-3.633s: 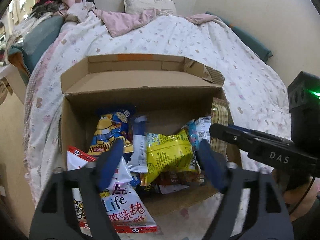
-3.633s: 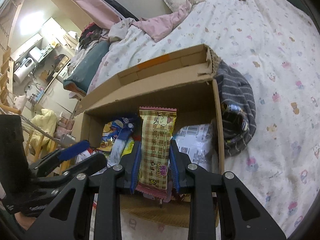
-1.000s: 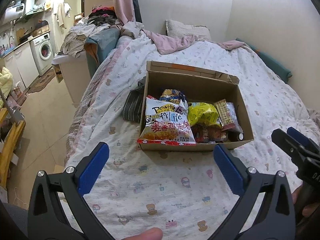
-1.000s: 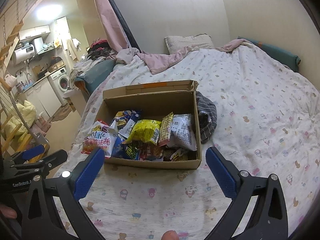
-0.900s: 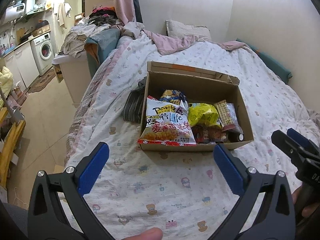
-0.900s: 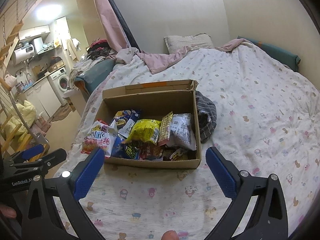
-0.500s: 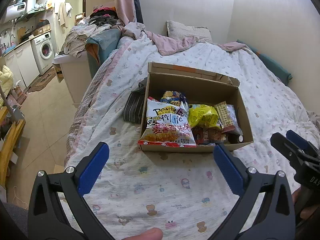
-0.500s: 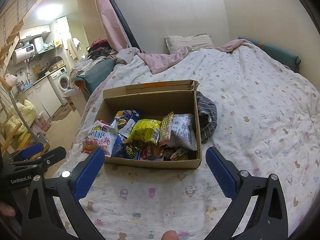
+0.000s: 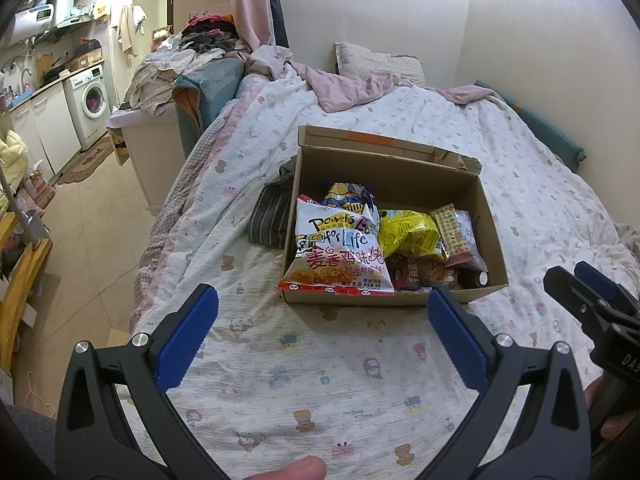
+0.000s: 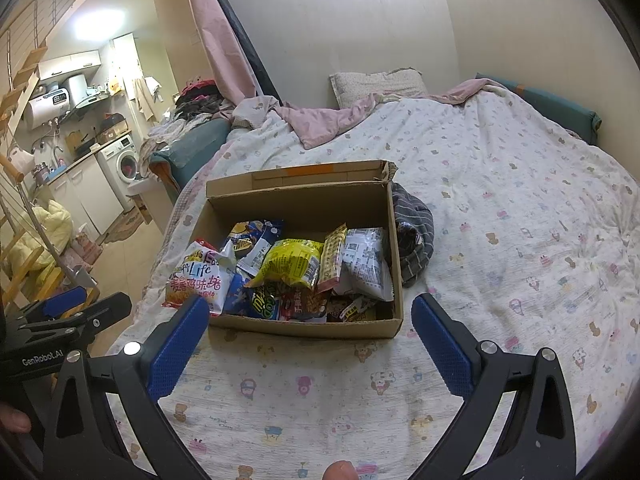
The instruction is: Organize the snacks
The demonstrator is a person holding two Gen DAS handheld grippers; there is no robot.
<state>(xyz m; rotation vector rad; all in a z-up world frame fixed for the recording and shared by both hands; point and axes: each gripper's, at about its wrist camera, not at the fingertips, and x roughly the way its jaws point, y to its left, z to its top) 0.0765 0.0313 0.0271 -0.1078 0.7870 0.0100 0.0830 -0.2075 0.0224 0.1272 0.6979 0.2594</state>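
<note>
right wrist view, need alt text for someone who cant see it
An open cardboard box full of snack packets sits on a patterned bedspread, with a white chip bag hanging over its left edge. The right tongs are open and empty in front.

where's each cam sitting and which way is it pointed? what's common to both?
Left wrist: on the left hand-held gripper, open, looking across the bed at the cardboard box; a fingertip shows at bottom, the right hand-held gripper at right.
Right wrist: on the right hand-held gripper, open, facing the same box from further right; the left hand-held gripper shows at left.
Shared: box of snacks, striped cloth, pillow.
</note>
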